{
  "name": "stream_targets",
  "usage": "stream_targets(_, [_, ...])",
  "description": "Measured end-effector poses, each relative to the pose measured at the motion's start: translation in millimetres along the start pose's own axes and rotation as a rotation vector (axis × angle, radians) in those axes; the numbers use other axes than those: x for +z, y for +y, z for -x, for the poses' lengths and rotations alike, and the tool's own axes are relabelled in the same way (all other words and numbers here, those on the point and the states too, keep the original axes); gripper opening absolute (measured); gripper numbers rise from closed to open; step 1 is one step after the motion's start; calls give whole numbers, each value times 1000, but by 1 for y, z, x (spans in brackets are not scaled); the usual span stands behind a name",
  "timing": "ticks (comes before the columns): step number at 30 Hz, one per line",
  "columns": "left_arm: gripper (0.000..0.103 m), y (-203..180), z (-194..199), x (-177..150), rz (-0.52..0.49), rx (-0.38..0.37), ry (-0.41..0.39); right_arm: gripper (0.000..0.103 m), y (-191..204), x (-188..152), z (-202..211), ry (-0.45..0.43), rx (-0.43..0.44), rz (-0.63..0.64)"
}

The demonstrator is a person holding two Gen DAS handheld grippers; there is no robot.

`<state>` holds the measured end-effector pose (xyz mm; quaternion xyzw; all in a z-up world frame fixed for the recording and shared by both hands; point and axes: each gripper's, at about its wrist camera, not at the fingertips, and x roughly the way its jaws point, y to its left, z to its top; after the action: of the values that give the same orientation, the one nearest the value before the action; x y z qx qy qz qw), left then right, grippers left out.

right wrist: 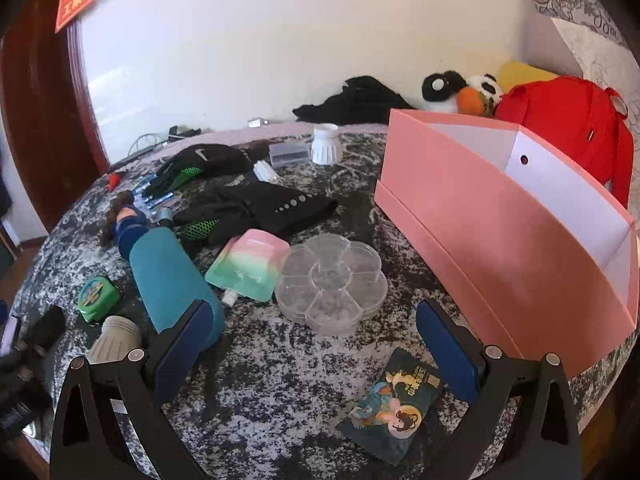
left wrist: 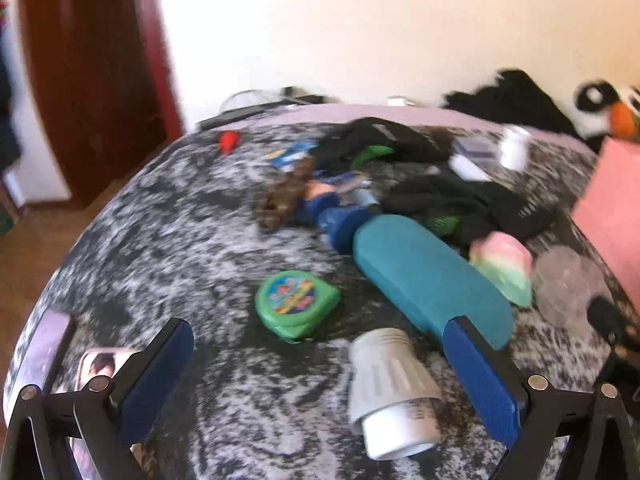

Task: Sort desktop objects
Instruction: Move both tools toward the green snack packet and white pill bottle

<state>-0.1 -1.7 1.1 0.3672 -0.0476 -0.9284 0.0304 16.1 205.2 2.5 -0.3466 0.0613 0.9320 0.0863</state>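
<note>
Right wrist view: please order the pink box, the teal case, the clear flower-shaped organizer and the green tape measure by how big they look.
1. pink box
2. teal case and clear flower-shaped organizer: look alike, unranked
3. green tape measure

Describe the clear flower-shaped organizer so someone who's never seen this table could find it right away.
Start at the big pink box on the right side of the speckled black-and-white table. Just left of its near end lies the clear organizer, beside a pink-and-green pouch. It is the only see-through item there, round, with petal-shaped compartments around a centre cell.
</note>
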Motion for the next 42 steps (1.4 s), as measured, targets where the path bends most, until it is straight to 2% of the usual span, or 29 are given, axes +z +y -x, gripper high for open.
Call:
stream_targets(7, [103,9,3,4,42,-5,-20,103,18,-8,2,1,-50,95])
stream_targets(12, [103,15,5,6,72,-8,-35,103,27,-5,-3,18,-54,131])
stream_targets(14, [103,6,4,8,75,-17,-46,103,26,-7,-2,16,-51,138])
stream_targets(21, [103,20,12,2,138,-27,-69,103,28,-7,1,2,-42,154])
stream_targets(27, [103,19,18,6,124,-20,-85,103,29,-7,5,-6,19,141])
stream_targets(42, [103,15,18,7,112,-36,-71,103,22,-7,4,-12,-6,128])
